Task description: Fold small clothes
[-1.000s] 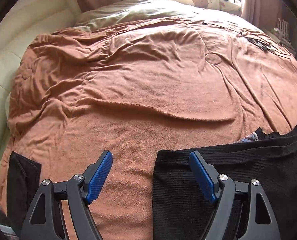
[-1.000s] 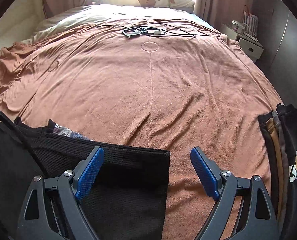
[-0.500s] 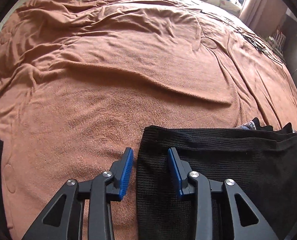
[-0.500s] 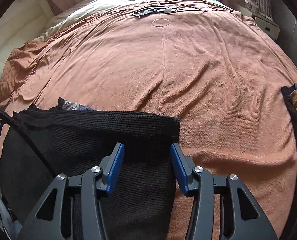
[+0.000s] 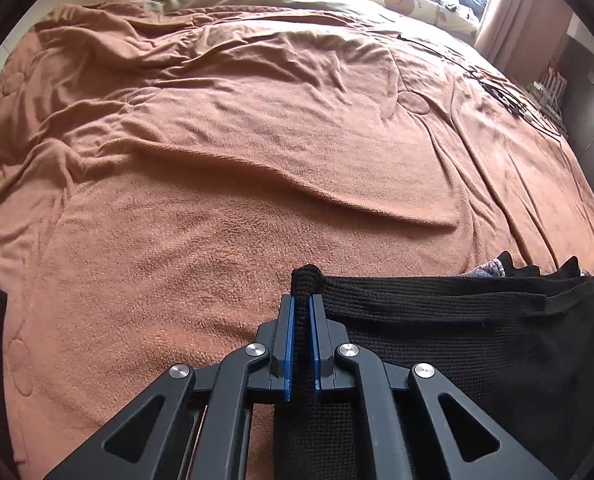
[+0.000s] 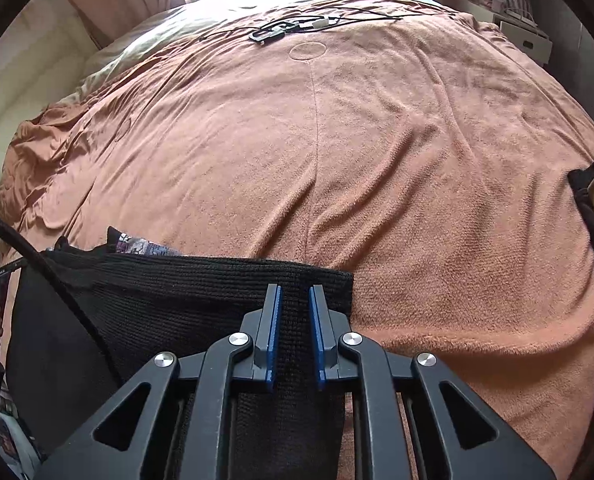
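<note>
My left claw (image 5: 301,332) and right claw (image 6: 295,330) have just closed, pinching the black top (image 5: 457,344) on the bed (image 5: 257,160), with all the folding left.

count: 1 black knit garment (image 5: 477,344), 1 patterned cloth (image 6: 141,247) behind it, 1 brown blanket (image 5: 237,152) on the bed, 2 grippers, 1 cable bundle (image 6: 293,28) at far end.
</note>
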`<state>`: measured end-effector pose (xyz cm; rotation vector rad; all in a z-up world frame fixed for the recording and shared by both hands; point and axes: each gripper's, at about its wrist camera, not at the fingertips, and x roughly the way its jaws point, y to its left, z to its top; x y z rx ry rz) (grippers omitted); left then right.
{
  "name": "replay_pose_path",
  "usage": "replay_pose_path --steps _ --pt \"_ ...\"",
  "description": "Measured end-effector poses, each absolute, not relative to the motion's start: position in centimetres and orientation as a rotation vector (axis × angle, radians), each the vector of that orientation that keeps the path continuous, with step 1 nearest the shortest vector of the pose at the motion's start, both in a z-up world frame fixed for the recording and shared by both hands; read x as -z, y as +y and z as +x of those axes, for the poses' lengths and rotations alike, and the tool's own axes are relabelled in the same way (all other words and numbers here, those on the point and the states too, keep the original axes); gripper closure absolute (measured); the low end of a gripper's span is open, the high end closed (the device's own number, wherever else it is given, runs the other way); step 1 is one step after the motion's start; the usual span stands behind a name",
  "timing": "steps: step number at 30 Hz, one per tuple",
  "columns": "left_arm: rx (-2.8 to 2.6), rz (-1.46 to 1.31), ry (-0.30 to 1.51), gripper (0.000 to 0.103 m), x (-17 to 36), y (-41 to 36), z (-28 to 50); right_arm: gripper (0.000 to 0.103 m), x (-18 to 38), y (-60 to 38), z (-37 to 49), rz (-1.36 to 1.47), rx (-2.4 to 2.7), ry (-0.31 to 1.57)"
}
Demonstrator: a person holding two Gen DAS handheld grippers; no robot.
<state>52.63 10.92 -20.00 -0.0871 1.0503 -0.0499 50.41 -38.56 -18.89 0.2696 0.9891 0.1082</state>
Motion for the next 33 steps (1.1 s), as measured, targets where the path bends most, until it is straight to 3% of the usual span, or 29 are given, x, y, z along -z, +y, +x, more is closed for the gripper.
replay_pose_path --steps 7,8,9,11,16,18,22,23,24,33 --pt "0.046 -0.078 1.053 0.096 20.1 10.9 52.6 0.09 18.7 -38.9 50.0 0.271 -0.071 1.005" --pt "0.046 -0.078 1.053 0.096 20.1 10.9 52.6 0.08 18.7 -39.1 49.9 0.267 -0.057 1.002" --pt "0.046 -0.079 1.054 0.096 20.1 10.9 52.6 0.062 18.6 -39.2 49.8 0.268 -0.055 0.993" --pt "0.046 -0.08 1.055 0.096 20.2 10.9 52.7 0.044 18.3 -39.5 49.3 0.289 -0.07 0.965" --pt "0.041 -0.079 1.059 0.096 20.5 10.8 52.8 0.044 19.1 -40.2 49.3 0.352 -0.128 0.946" --pt "0.04 -0.083 1.056 0.096 20.5 10.9 52.8 0.059 19.8 -40.5 49.5 0.371 -0.142 0.954" --pt "0.035 -0.094 1.046 0.097 20.2 11.1 52.7 0.073 20.9 -40.8 50.3 0.404 -0.154 0.969" --pt "0.03 -0.098 1.038 0.097 20.0 11.2 52.6 0.091 20.7 -41.0 50.5 0.403 -0.144 0.971" --pt "0.025 -0.106 1.026 0.097 19.6 11.4 52.4 0.096 20.5 -41.1 50.6 0.407 -0.134 0.973" --pt "0.008 -0.143 0.932 0.097 15.8 12.9 51.6 0.098 15.0 -40.1 48.5 0.328 -0.1 0.842"
